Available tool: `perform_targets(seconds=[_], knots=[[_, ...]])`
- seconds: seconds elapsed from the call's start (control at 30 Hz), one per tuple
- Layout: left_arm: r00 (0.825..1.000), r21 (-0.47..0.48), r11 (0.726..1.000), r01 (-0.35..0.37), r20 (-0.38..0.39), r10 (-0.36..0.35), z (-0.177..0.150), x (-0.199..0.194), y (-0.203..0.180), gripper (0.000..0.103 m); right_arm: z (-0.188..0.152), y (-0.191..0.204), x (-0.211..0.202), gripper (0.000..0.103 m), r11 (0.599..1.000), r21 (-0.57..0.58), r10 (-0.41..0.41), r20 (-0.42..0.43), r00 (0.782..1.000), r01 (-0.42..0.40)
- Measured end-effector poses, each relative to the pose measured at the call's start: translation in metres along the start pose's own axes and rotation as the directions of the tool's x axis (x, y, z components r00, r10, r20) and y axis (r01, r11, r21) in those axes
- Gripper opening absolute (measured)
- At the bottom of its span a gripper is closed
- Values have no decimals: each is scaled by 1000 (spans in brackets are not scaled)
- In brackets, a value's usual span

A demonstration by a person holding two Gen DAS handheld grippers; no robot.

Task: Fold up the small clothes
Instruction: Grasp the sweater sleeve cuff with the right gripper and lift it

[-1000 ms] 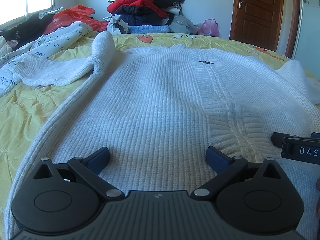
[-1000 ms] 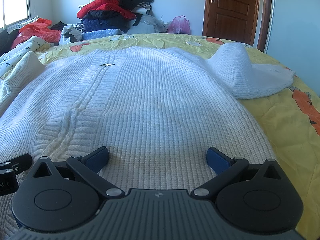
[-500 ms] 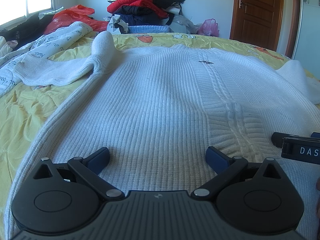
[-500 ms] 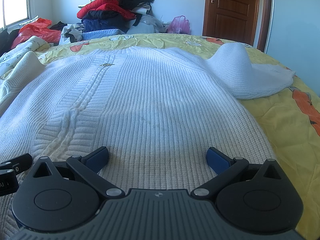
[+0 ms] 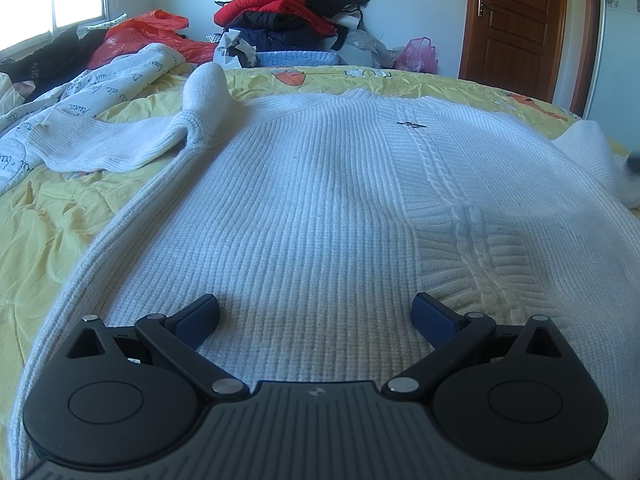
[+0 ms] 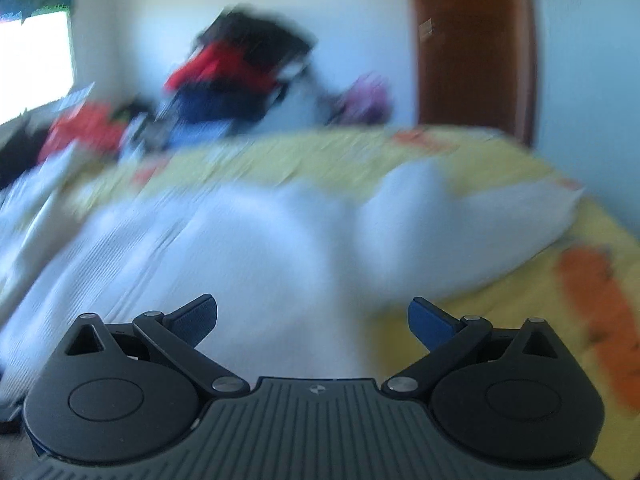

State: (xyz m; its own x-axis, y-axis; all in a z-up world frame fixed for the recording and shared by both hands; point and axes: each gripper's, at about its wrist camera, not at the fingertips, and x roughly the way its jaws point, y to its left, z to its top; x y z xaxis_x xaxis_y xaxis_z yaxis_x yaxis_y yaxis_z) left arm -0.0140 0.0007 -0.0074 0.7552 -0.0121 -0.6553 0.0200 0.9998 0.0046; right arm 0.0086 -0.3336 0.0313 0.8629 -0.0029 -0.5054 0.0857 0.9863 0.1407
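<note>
A white ribbed knit sweater [image 5: 320, 208] lies flat on the yellow bedspread [image 5: 48, 224], hem toward me, a cable stripe running up its right part. Its left sleeve [image 5: 132, 140] is bunched at the upper left. My left gripper [image 5: 316, 316] hovers open over the hem, nothing between its blue pads. The right wrist view is blurred by motion: my right gripper [image 6: 312, 318] is open above the sweater's right edge [image 6: 248, 264], with the right sleeve [image 6: 452, 232] lying ahead on the bedspread [image 6: 520, 304].
A heap of red, black and blue clothes [image 5: 288, 20] stands beyond the bed's far edge. A printed white quilt [image 5: 80, 100] and red bags [image 5: 148, 32] lie at the far left. A brown door [image 5: 516, 24] is at the back right.
My right gripper has swung up and to the right, blurring its view, and it has left the left wrist view. The left gripper stays where it was.
</note>
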Motion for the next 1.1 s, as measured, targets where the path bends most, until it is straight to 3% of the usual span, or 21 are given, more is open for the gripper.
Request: perform_targets(seconds=[0.07,0.13,0.17,0.23,0.37,0.47,0.57,0.63,0.67,0.77,0.87,1.0,1.1], knots=[[1000,0,1000,0,0,0,0,0,0,103,20,-45,14,103,995,89,-48,-13,999,49],[1000,-2,1000,1,1,-1,0,0,1,103,39,-106,35,103,971,236,-37,-51,998,48],[1000,-1,1000,1,0,-1,0,0,0,103,44,-130,42,103,951,306,-40,-40,998,51],[1000,-1,1000,2,1,-2,0,0,0,103,52,-187,58,97,874,478,-105,1,994,92],[1000,-4,1000,4,3,-4,0,0,0,103,62,-259,94,79,760,627,-184,-45,982,171],[1000,-2,1000,3,2,-3,0,0,0,103,58,-282,125,72,727,661,-172,-88,981,187],[1000,-3,1000,4,2,-4,0,0,0,103,59,-290,138,66,724,668,-186,-52,981,172],[1000,-3,1000,3,2,-3,0,0,0,103,58,-287,146,42,717,677,-175,-51,983,162],[1000,-3,1000,3,2,-3,0,0,0,103,60,-286,151,20,724,667,-175,-70,982,177],[1000,-3,1000,4,2,-4,0,0,0,103,59,-281,150,18,755,619,-212,-81,974,216],[1000,-4,1000,5,3,-5,1,-1,0,103,69,-272,135,17,765,614,-232,-20,972,195],[1000,-9,1000,9,5,-9,1,0,0,103,91,-230,94,17,837,537,-187,106,977,102],[1000,-16,1000,15,8,-14,1,0,1,103,107,-176,62,17,904,427,-102,203,974,6]])
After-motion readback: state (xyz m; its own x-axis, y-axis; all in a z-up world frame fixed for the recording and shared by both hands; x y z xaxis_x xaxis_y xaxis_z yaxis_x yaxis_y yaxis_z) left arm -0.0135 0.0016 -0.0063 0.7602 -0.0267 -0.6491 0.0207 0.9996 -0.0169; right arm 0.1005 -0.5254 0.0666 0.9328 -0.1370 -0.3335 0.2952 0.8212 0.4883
